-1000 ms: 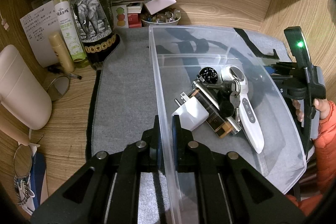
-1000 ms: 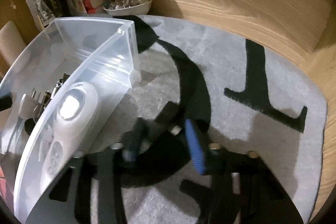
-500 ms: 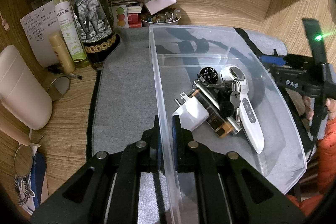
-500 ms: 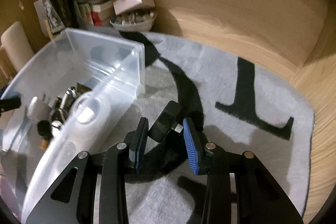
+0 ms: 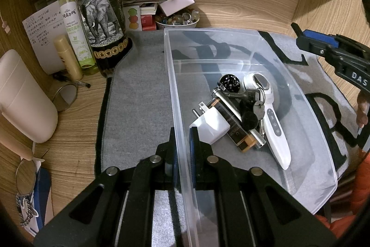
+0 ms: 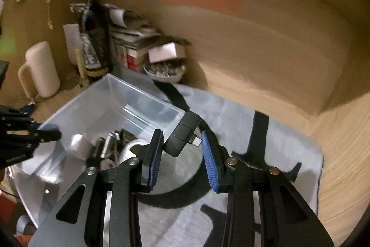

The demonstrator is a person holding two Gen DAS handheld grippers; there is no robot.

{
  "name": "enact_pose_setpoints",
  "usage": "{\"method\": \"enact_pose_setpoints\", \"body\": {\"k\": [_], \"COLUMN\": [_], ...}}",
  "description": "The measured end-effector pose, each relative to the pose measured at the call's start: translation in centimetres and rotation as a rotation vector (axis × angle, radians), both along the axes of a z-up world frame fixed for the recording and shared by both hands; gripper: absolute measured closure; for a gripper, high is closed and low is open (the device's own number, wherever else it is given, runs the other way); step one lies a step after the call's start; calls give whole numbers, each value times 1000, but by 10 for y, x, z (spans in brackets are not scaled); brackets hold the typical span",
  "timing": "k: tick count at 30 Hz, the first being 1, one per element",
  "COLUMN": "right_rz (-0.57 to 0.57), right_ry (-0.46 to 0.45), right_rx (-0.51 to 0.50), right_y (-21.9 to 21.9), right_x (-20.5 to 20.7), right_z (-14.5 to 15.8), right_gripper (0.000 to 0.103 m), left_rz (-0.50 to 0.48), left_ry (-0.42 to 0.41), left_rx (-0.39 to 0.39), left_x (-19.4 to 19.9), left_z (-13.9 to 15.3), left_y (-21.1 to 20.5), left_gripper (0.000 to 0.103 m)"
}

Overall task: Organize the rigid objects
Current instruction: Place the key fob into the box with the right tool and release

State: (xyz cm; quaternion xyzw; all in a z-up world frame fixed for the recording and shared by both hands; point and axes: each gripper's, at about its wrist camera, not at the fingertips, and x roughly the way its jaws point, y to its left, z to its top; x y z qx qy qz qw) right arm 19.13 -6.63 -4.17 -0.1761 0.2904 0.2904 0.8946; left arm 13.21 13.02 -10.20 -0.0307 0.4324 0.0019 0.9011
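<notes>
A clear plastic bin (image 5: 300,108) lies on the grey mat (image 5: 138,94). It holds a white plug adapter (image 5: 211,124), keys (image 5: 254,98), a white handheld device (image 5: 275,124) and a dark lighter. My left gripper (image 5: 183,142) is shut on the bin's left wall. My right gripper (image 6: 181,152) is shut on a small black adapter with a metal plug (image 6: 183,133), held in the air beside the bin's far corner (image 6: 180,112). The right gripper also shows in the left wrist view (image 5: 323,45), above the bin's right side.
A wine bottle with an elephant label (image 5: 101,13), a spray bottle (image 5: 74,24), a cream jug (image 5: 23,96), stacked papers and a bowl of small items (image 5: 178,20) crowd the back left. Wooden walls enclose the desk. Glasses (image 5: 25,179) lie at the left edge.
My right gripper closed on the black adapter on the mat, lifted it and swung it up toward the bin. My left gripper kept its hold on the bin wall.
</notes>
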Motion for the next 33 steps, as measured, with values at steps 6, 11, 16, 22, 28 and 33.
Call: {"method": "enact_pose_setpoints", "body": {"k": [6,11,16,22,28,33], "right_rz": [62,125,168,197,186,164], "right_ry": [3,35,64,118,128,97], "right_rx": [-1,-34,-55,-110,-116,-76], "right_y": [18,40,56,73,74,64], "right_x": [-11,-20,-25,-24,-22,-24], "right_z": [-2,-17,-27,-43,-44,-32], "right_gripper": [72,72,72,72,70,55], "left_rz": [-1,0,0,-3,-3,1], "left_ry": [0,-1,0,-1,0,4], "left_rx": [-1,0,0,8,9,11], "left_x": [-1,-1,-1,-1,-1,-1], "left_z": [0,0,0,0,0,1], "left_y": [2,2,1,1,1,0], "left_gripper": [95,95,95,95,95,95]}}
